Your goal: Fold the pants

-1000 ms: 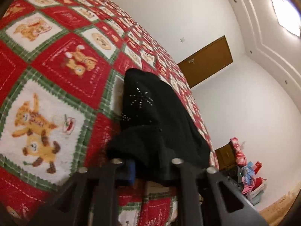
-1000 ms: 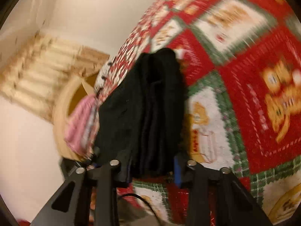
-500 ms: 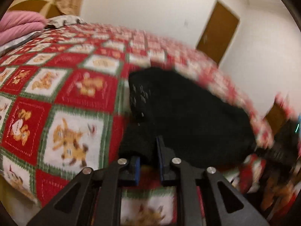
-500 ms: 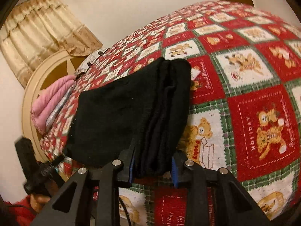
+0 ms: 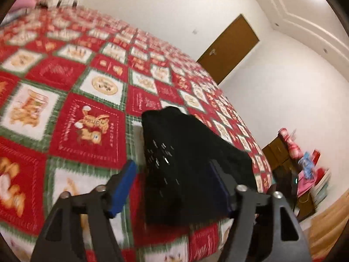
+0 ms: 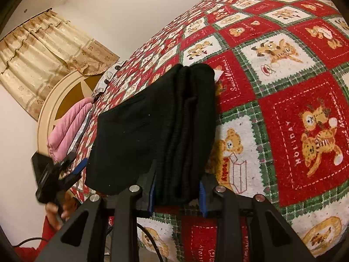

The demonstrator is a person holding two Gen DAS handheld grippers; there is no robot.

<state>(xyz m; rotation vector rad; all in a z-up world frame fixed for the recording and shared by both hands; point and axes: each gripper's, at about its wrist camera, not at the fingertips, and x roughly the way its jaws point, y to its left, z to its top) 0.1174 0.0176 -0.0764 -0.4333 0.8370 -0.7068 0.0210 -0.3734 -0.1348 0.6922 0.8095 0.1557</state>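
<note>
The pants (image 5: pixel 192 170) (image 6: pixel 165 126) are black, with small silvery flecks on the part between the left gripper's (image 5: pixel 174 187) fingers. Beneath them the bedspread (image 5: pixel 72 91) (image 6: pixel 294 91) is a patchwork of red and white squares edged in green plaid, printed with tan teddy bears and white lettering. Both grippers are black with blue pads (image 5: pixel 122 187) (image 6: pixel 201 193). Ahead of the left gripper stands a brown door (image 5: pixel 229 48) in a white wall. Left of the right gripper (image 6: pixel 176 193) lie pink pillows (image 6: pixel 67 128), under beige patterned curtains (image 6: pixel 43 61).

One pants (image 6: pixel 157 128), two claws (image 5: pixel 174 187) (image 6: pixel 177 193), one quilt (image 6: pixel 283 87), one door (image 5: pixel 229 48).
</note>
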